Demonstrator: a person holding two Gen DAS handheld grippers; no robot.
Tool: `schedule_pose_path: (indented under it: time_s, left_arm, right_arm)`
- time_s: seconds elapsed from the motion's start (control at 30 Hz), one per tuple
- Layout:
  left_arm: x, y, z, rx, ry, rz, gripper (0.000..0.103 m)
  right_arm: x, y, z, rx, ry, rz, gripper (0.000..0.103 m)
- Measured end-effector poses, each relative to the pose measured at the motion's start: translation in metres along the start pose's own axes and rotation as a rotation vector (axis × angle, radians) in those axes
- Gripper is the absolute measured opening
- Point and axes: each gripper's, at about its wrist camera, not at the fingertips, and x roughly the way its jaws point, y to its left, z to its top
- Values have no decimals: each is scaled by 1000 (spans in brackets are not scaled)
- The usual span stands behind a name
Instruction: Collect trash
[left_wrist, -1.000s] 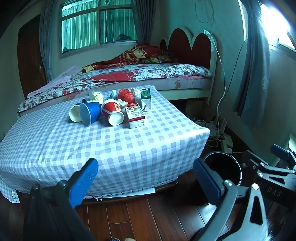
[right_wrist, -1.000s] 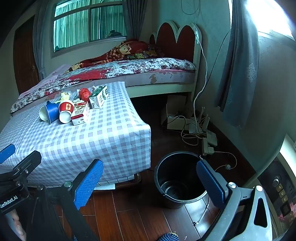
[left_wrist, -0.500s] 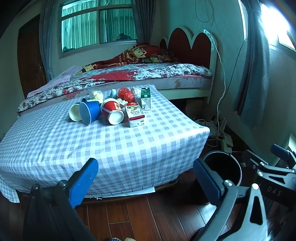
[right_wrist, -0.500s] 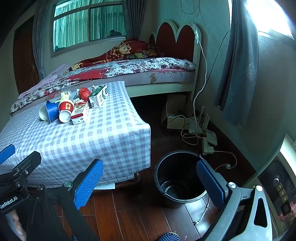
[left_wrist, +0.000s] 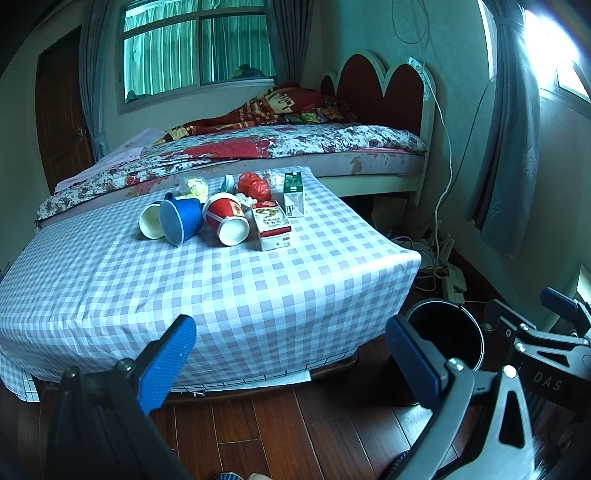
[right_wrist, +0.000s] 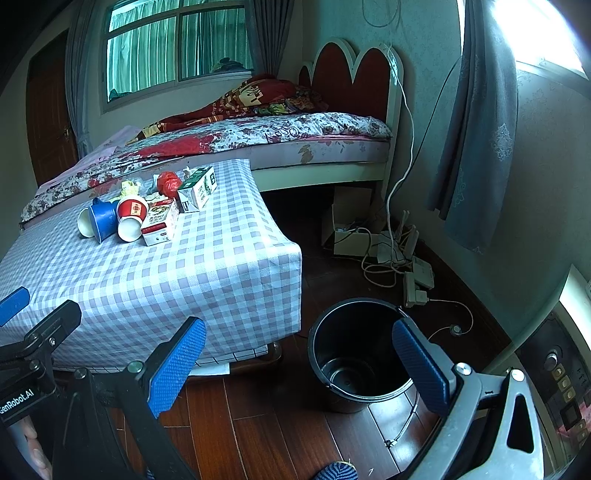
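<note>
On the checked bench (left_wrist: 229, 291), near its far edge by the bed (left_wrist: 295, 144), the trash lies in a cluster: a tipped blue cup (left_wrist: 181, 220), a red paper cup (left_wrist: 225, 218) on its side, a flat red-and-white carton (left_wrist: 272, 224) and an upright green carton (left_wrist: 293, 192). The black bin (right_wrist: 360, 350) stands on the floor beside the bench's near corner. The left gripper (left_wrist: 291, 354) and right gripper (right_wrist: 299, 363) hang low before the bench, fingers apart and holding nothing

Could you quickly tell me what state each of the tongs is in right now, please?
Left tongs: open, holding nothing, above the dark wooden floor.
Right tongs: open, holding nothing, near the black plastic bucket.
</note>
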Motion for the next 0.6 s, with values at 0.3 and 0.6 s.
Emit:
schedule_pose_path:
  time_s: [0.3, 0.6]
  left_arm:
    - [19, 30, 9, -40, 22, 31, 103]
    - [52, 98, 20, -122, 37, 140, 102]
  right_arm:
    - [16, 14, 15, -43, 13, 69, 102]
    - [58, 73, 45, -187, -25, 202, 102]
